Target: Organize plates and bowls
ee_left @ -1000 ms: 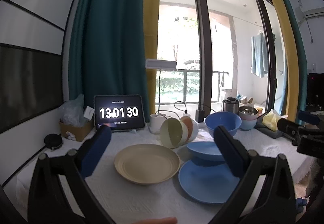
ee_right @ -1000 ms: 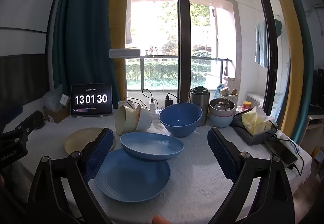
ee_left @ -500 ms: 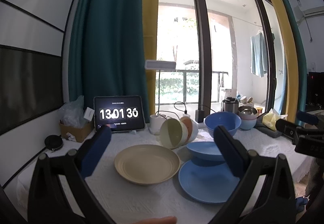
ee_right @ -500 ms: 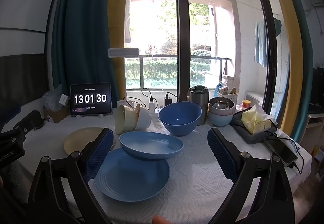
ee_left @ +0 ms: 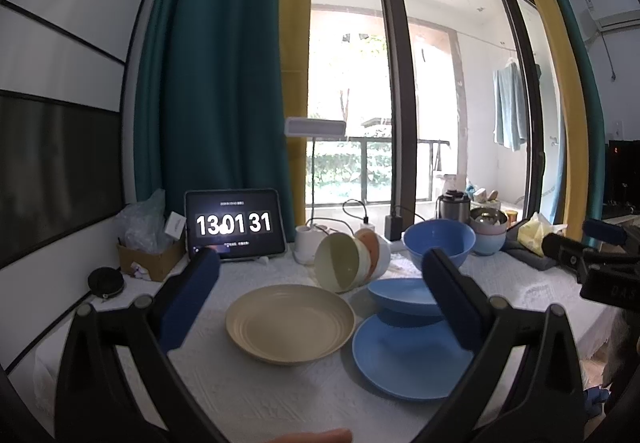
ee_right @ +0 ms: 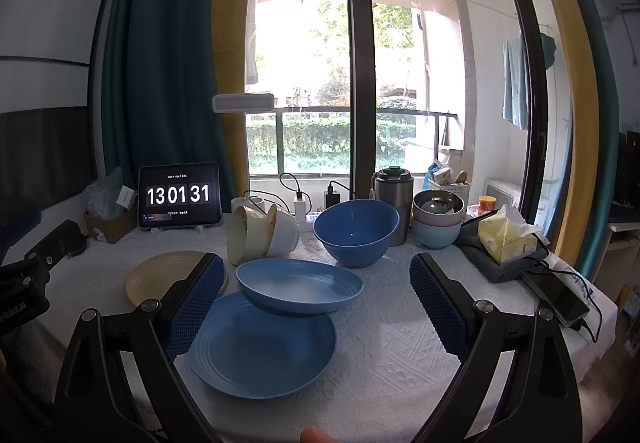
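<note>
Both the left gripper [ee_left: 320, 283] and right gripper [ee_right: 316, 293] hover with fingers spread, grasping nothing, above the white-clothed surface [ee_right: 400, 343], where a shallow blue ribbed plate [ee_right: 298, 285] leans tilted on a flat blue plate [ee_right: 260, 347], seemingly awaiting stacking.

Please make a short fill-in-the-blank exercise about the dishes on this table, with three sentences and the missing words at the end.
1. The shallow blue dish rests tilted on the far edge of the flat blue ____.
2. The nested bowls behind it lie on their ____.
3. The single plate lying in front of the left gripper is ____ in colour.

Missing words: plate; sides; beige
</note>
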Demonstrator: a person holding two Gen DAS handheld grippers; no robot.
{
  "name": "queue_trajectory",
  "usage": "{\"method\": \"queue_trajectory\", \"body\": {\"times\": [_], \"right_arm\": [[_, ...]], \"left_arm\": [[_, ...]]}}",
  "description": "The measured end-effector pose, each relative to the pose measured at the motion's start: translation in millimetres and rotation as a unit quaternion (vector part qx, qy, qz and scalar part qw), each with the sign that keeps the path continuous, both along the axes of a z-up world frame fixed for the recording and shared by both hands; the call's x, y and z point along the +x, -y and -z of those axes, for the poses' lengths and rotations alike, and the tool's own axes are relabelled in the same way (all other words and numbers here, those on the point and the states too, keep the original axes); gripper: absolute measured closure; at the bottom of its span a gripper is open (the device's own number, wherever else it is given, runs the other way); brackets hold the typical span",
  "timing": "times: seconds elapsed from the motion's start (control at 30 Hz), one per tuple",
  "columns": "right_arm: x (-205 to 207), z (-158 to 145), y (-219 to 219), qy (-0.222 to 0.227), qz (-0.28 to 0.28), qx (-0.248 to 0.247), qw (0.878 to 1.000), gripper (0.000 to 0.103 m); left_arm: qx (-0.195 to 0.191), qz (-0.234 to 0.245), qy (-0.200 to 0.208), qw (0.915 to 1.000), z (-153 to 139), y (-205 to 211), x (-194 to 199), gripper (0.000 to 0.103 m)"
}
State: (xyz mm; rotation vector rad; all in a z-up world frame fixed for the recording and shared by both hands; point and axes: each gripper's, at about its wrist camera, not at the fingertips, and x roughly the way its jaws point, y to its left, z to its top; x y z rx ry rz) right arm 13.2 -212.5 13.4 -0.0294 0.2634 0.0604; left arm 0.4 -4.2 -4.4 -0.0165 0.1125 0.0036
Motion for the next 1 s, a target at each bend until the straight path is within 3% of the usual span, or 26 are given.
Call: {"method": "queue_trajectory", "body": {"times": [1.0], "right_arm": [[1.1, 4.0, 1.3, -0.004, 0.001, 0.003, 1.000, 0.007]], "left_arm": [[0.002, 0.000, 0.001, 1.0000, 0.5, 1.7, -0.3, 0.001]]}}
